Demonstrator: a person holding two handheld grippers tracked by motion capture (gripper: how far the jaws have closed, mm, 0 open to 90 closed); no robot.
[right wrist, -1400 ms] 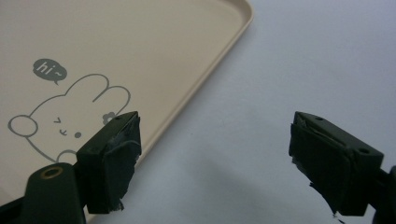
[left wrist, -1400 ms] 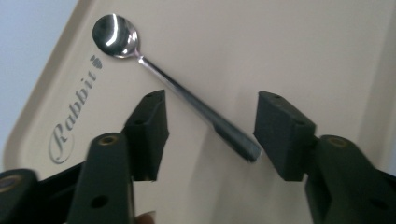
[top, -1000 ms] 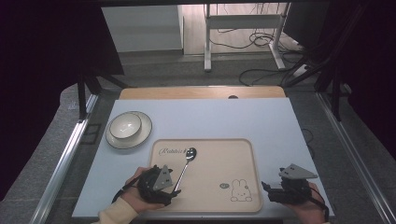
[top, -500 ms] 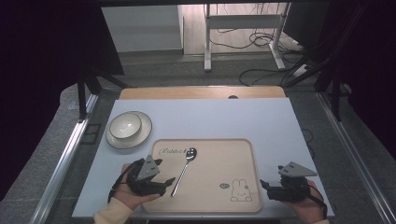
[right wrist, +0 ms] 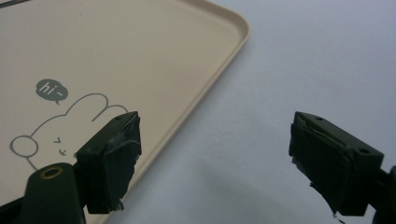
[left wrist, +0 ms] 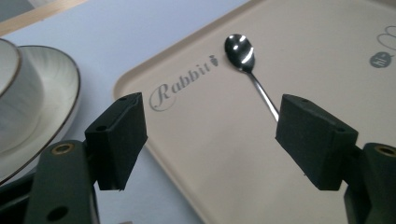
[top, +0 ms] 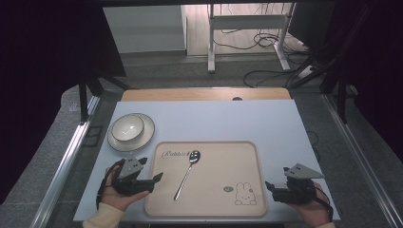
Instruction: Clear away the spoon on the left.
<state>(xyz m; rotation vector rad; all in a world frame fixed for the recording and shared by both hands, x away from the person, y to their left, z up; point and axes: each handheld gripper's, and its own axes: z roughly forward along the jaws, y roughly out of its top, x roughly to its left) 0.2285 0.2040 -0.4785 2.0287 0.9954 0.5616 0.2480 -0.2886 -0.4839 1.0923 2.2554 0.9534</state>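
Note:
A metal spoon (top: 186, 173) lies loose on the beige rabbit tray (top: 223, 161), bowl end toward the far side. My left gripper (top: 157, 178) rests at the tray's left edge, open, with nothing in it. In the left gripper view the spoon (left wrist: 247, 65) lies beyond the spread jaws of my left gripper (left wrist: 217, 135), over the tray (left wrist: 196, 154). My right gripper (top: 269, 186) sits on the table at the tray's right front corner, open and holding nothing. In the right gripper view my right gripper (right wrist: 224, 158) straddles the edge of the tray (right wrist: 140, 56).
A white bowl (top: 127, 127) stands on a gold-rimmed plate (top: 148, 132) at the table's left, just beyond my left gripper. The pale blue table (top: 237, 121) ends in a wooden strip at the far side. Metal rails run along both sides.
My left gripper has drawn back leftward from the spoon's handle to the tray's left edge. The spoon stays on the tray. My right gripper has not moved.

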